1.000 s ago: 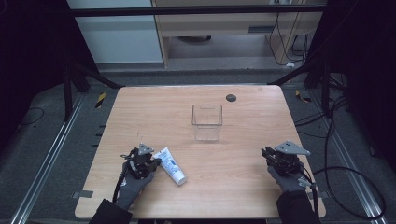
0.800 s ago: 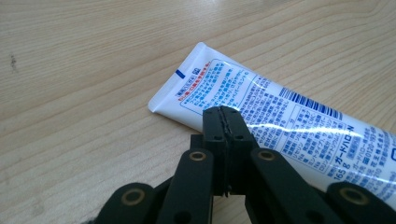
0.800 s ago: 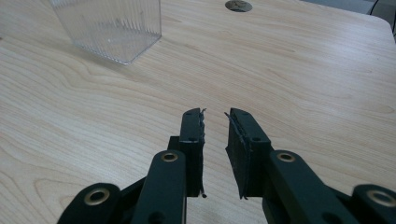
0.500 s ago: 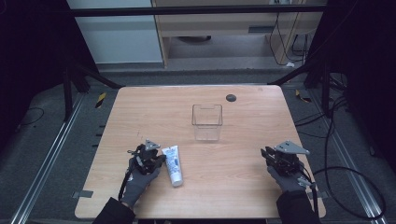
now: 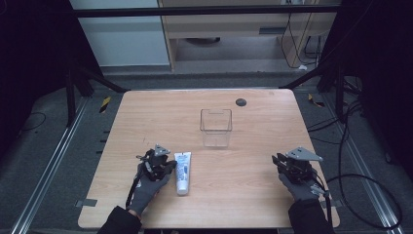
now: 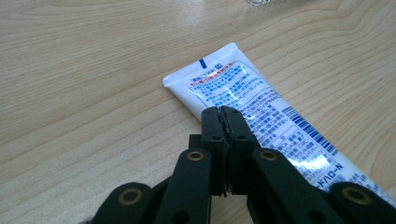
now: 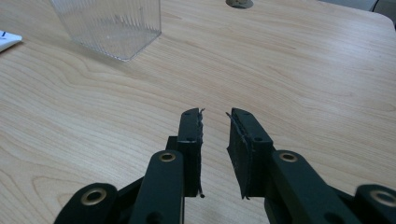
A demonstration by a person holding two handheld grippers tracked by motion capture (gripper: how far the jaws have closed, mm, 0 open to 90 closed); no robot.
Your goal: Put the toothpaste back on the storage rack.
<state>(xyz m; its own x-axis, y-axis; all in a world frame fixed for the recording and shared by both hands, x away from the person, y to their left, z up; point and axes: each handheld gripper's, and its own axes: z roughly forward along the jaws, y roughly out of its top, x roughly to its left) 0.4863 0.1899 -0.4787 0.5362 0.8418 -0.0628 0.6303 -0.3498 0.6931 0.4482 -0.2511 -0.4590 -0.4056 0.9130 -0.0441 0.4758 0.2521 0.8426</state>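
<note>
A white toothpaste tube (image 5: 183, 170) with blue and red print lies flat on the wooden table (image 5: 146, 117), cap toward the front edge. My left gripper (image 5: 170, 165) sits at its left side. In the left gripper view the tips (image 6: 220, 112) hover over the tube's (image 6: 261, 102) edge near the crimped end. The pads meet with nothing between them, though they have just eased apart by a hair. My right gripper (image 5: 279, 160) rests low at the front right. Its jaws (image 7: 215, 114) have just been opening and stand apart over bare wood.
A clear ribbed plastic container (image 5: 215, 127) stands upright mid-table, seen at the upper left of the right gripper view (image 7: 112, 28). A dark round hole (image 5: 240, 102) marks the far side. Dark floor, rails and cables surround the table.
My left gripper has slid a little to the right against the tube. The tube has swung from a slant to lie straight front to back. The right hand has stayed put.
</note>
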